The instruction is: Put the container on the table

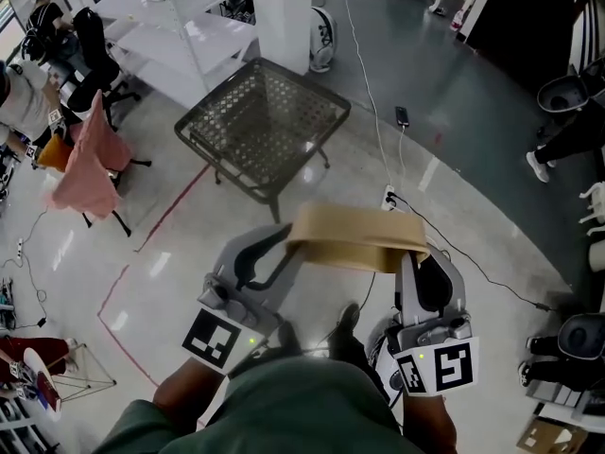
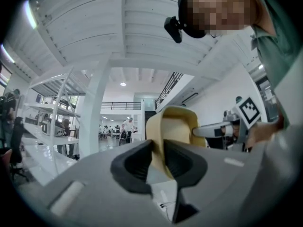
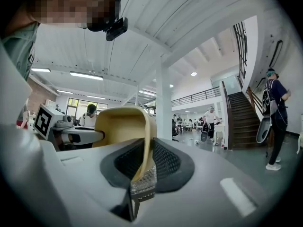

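Pink cloth (image 1: pixel 85 154), white pillar (image 1: pixel 282 12)

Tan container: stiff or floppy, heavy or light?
Probably light: the container hangs from two thin-wall pinches, left gripper and right gripper. Likely a bit flexible: its rim looks bowed between them.

Tan shallow container (image 1: pixel 357 237) aloft, roughly level, rim clamped both ends; dark mesh-top table (image 1: pixel 263 119) beyond, apart.

Left hand-held gripper (image 1: pixel 286 241) and right hand-held gripper (image 1: pixel 412 255) clamp the container (image 1: pixel 354 235), table (image 1: pixel 265 112) beyond.
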`<state>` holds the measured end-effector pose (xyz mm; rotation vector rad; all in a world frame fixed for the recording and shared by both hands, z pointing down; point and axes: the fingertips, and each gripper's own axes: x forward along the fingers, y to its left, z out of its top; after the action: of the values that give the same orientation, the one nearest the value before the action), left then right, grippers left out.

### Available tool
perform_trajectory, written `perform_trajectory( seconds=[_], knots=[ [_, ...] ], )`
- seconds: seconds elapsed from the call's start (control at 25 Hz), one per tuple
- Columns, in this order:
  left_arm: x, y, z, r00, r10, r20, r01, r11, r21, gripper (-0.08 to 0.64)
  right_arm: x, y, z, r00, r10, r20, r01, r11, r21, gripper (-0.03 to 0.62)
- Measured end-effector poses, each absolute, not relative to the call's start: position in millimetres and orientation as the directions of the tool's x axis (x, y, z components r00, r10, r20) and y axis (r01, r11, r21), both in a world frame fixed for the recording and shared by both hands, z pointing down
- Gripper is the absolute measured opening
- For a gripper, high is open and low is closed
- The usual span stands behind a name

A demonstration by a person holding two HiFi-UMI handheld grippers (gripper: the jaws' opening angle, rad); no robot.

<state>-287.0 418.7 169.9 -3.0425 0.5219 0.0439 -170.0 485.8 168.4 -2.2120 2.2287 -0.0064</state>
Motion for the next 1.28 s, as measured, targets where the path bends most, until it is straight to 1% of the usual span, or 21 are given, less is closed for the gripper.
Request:
perform_trajectory(
  seconds=[0.16, 0.52, 0.68, 0.96, 1.28],
  knots=[
    [-264.5, 414.6, 170.3, 0.933, -0.359, -0.026, -0.360, -0.932, -0.044, 0.071, -145.5, 478.5, 164.3, -0.045, -0.999, -0.008, -0.999, 0.044, 0.009, 0.057],
    [-161.3, 422.5, 164.3, 0.903, -0.427, -0.035, -0.429, -0.899, -0.089, 0.066, -41.3, 483.1, 159.7, -0.119, -0.992, -0.044, -0.993, 0.118, 0.006, 0.061],
    [-128.9, 426.0, 160.9, 0.887, -0.461, -0.031, -0.462, -0.880, -0.108, 0.066, -6.2, 481.3, 158.7, -0.153, -0.987, -0.052, -0.988, 0.153, -0.004, 0.060],
    [-110.1, 419.9, 157.9, 0.861, -0.509, -0.013, -0.506, -0.853, -0.127, 0.064, 14.1, 470.6, 160.0, -0.205, -0.977, -0.060, -0.978, 0.207, -0.029, 0.061],
    [-106.8, 376.2, 168.1, 0.873, -0.487, 0.002, -0.484, -0.868, -0.106, 0.066, 17.7, 426.4, 171.4, -0.186, -0.982, -0.032, -0.981, 0.187, -0.043, 0.058]
  ],
)
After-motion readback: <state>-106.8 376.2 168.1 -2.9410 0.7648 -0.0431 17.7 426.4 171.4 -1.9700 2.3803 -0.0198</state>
